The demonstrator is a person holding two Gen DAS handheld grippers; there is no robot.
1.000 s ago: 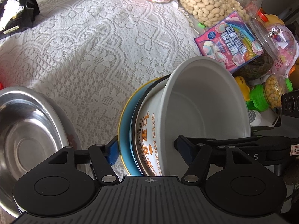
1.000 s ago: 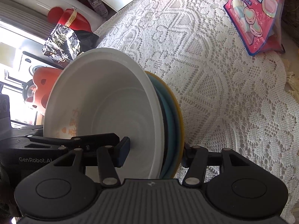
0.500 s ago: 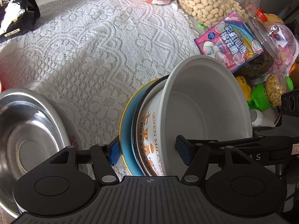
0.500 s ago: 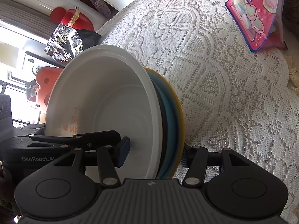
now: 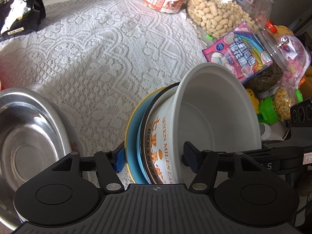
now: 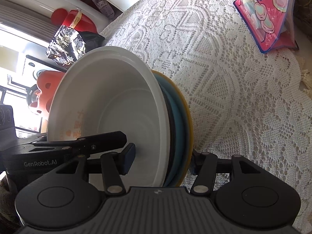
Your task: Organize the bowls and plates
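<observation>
Two tools, left [image 5: 154, 159] and right [image 6: 160, 160], pinching stack: white bowl [image 5: 218, 117] on edge, mouth sideways

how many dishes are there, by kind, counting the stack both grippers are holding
White paper bowl: 1
Black-rimmed dish behind it, kind unclear: 1
Blue plate: 1
Yellow plate: 1
Steel bowl: 1
Total: 5
</observation>
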